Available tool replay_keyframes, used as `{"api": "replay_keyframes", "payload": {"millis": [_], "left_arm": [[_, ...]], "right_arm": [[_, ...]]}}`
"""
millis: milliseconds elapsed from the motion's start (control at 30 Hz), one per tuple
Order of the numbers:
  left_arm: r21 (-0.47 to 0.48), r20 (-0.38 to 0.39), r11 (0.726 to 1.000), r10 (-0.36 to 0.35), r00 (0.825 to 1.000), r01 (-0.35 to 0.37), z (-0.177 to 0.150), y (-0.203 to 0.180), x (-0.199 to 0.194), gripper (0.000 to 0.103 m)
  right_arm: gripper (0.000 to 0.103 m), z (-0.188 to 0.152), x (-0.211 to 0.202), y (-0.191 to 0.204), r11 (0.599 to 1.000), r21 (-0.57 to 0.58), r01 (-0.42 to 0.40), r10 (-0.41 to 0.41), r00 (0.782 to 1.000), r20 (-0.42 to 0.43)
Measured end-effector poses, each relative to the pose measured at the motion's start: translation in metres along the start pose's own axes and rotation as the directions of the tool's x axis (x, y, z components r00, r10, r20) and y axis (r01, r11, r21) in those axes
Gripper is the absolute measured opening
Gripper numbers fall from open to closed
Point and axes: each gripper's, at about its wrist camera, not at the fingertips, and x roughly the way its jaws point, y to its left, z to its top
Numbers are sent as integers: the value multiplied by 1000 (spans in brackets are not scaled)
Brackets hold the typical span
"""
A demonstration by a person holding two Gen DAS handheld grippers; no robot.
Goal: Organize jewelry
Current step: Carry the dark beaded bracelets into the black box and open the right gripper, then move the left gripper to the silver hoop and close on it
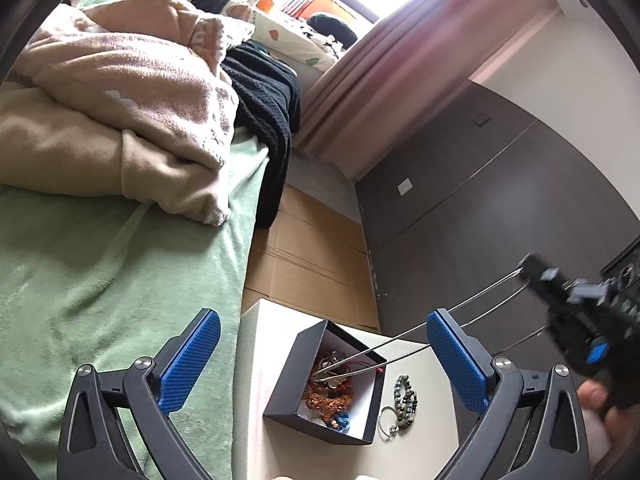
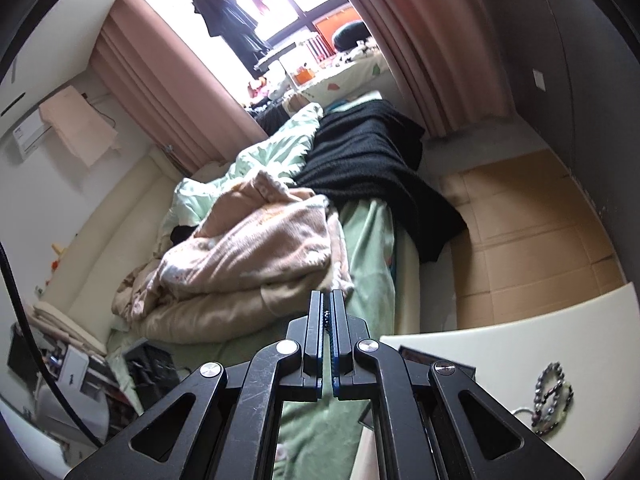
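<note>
Cream table (image 1: pixel 416 452) beside green-sheeted bed (image 1: pixel 100 280), left fingers (image 1: pixel 188 364) spread, right fingers (image 2: pixel 340 336) closed together.

Matt black box (image 1: pixel 288 384), fleecy blanket (image 1: pixel 132 80)

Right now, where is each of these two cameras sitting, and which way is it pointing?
Left wrist: rides the left gripper, looking down at the black jewelry box on the white table; its open blue pads and a hand show.
Right wrist: rides the right gripper, facing the bed; its fingers sit nearly closed on something small and dark.
Shared: beaded bracelet, table, pink blanket.
</note>
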Motion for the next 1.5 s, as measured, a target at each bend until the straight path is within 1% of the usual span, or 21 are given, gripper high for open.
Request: {"api": "replay_keyframes", "payload": {"millis": [333, 367, 433, 467, 500, 567, 633, 767, 833, 933, 1000, 1067, 1133, 1167, 1200, 1233, 1300, 1433, 1500], "left_arm": [[-11, 8, 1000, 30, 1000, -30, 1, 6, 0, 103], [-9, 9, 999, 33, 999, -33, 1, 6, 0, 103], [-5, 8, 999, 36, 999, -36, 1, 5, 1, 103], [0, 7, 999, 38, 999, -38, 0, 3, 1, 103], [5, 5, 999, 41, 999, -41, -1, 1, 2, 103], [15, 0, 999, 44, 999, -44, -2, -3, 5, 103], [28, -4, 999, 41, 999, -41, -5, -9, 7, 103], [77, -7, 996, 37, 999, -36, -13, -26, 13, 103], [104, -11, 994, 33, 999, -32, -18, -36, 17, 103], [131, -34, 991, 16, 999, -12, -25, -49, 27, 103], [152, -70, 988, -2, 998, 12, -32, -60, 37, 102], [177, -88, 984, 0, 996, 15, -40, -70, 45, 101], [209, -103, 978, 11, 995, 11, -50, -82, 54, 97], [219, -111, 976, 11, 994, 14, -54, -86, 57, 93], [235, -125, 972, 9, 992, 21, -59, -92, 61, 89], [251, -138, 968, 10, 990, 25, -64, -97, 65, 87], [288, -160, 957, 25, 987, 22, -73, -107, 73, 81], [336, -196, 942, 53, 979, 16, -89, -118, 86, 72], [359, -211, 933, 65, 975, 16, -96, -123, 92, 67]], "right_arm": [[5, -30, 50, -35, 997, 72, -7, 14, 995, -102], [6, -33, 54, -39, 997, 82, -13, 22, 993, -117], [25, -36, 59, -44, 994, 102, -37, 53, 986, -156], [49, -38, 59, -47, 994, 104, -31, 48, 984, -169], [62, -40, 56, -49, 995, 100, -17, 33, 986, -161], [63, -42, 45, -54, 996, 90, -4, 16, 991, -133], [63, -44, 36, -62, 995, 101, 0, 13, 991, -131], [64, -49, 8, -88, 989, 135, 54, -40, 994, -105], [67, -54, -3, -102, 985, 155, 73, -57, 993, -104], [74, -62, -20, -125, 976, 188, 111, -95, 991, -92], [85, -70, -32, -142, 970, 210, 126, -111, 991, -81], [92, -79, -40, -158, 963, 237, 129, -117, 991, -64], [93, -86, -43, -173, 950, 264, 166, -149, 985, -84], [93, -88, -42, -183, 938, 285, 197, -169, 979, -117], [93, -89, -42, -189, 933, 295, 207, -176, 976, -129], [93, -89, -45, -196, 928, 306, 215, -183, 975, -128], [93, -90, -50, -205, 917, 322, 234, -201, 970, -133], [93, -92, -60, -221, 911, 337, 239, -198, 969, -151], [93, -94, -63, -227, 906, 338, 253, -210, 964, -161]]}}
